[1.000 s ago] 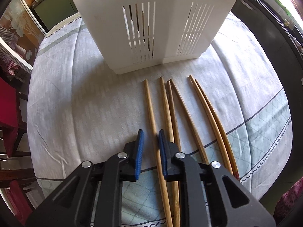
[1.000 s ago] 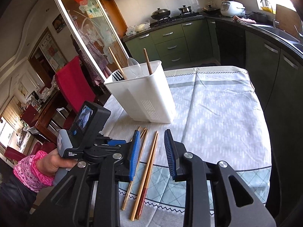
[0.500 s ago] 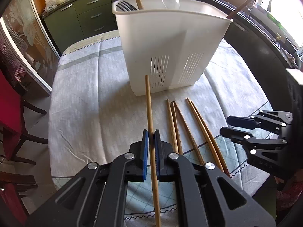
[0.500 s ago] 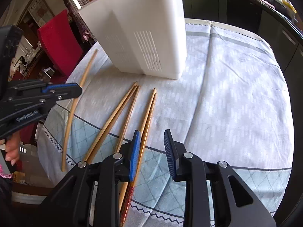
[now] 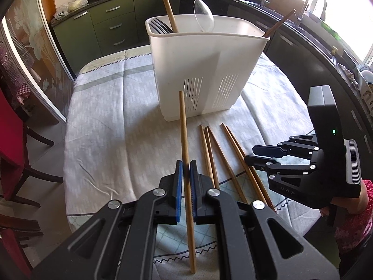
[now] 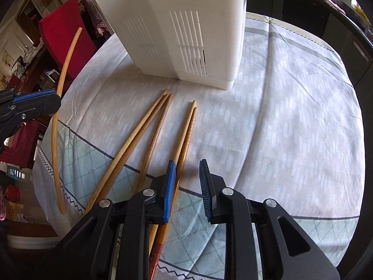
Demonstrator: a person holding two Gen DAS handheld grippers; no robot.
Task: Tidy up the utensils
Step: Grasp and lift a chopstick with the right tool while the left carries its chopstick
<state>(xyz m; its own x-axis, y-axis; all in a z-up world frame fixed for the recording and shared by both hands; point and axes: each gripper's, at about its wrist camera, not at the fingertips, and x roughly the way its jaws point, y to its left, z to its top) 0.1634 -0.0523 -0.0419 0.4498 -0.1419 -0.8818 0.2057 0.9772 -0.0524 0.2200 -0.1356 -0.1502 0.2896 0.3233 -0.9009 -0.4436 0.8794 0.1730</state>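
My left gripper point(image 5: 185, 163) is shut on one wooden chopstick point(image 5: 184, 128) and holds it off the table, its tip pointing at the white utensil holder point(image 5: 205, 70). A fork, a clear spoon and two chopsticks stand in the holder. Several chopsticks point(image 5: 223, 154) lie on the tablecloth in front of it. My right gripper point(image 6: 187, 163) hovers low over the rightmost pair point(image 6: 190, 128) with its jaws closing. That pair runs along its left finger and the pads press on nothing. The right wrist view shows the held chopstick point(image 6: 63, 70) at the left.
The table point(image 6: 279, 116) is round, with a pale cloth; its edge runs close beneath both grippers. Red chairs point(image 5: 9, 144) stand at the left. Green kitchen cabinets point(image 5: 112, 25) and a dark counter with a sink point(image 5: 310, 2) lie behind and to the right.
My left gripper has shut on the leftmost chopstick and lifted it off the cloth. The right gripper has come down from above to just over the lying chopsticks, its jaws narrowing.
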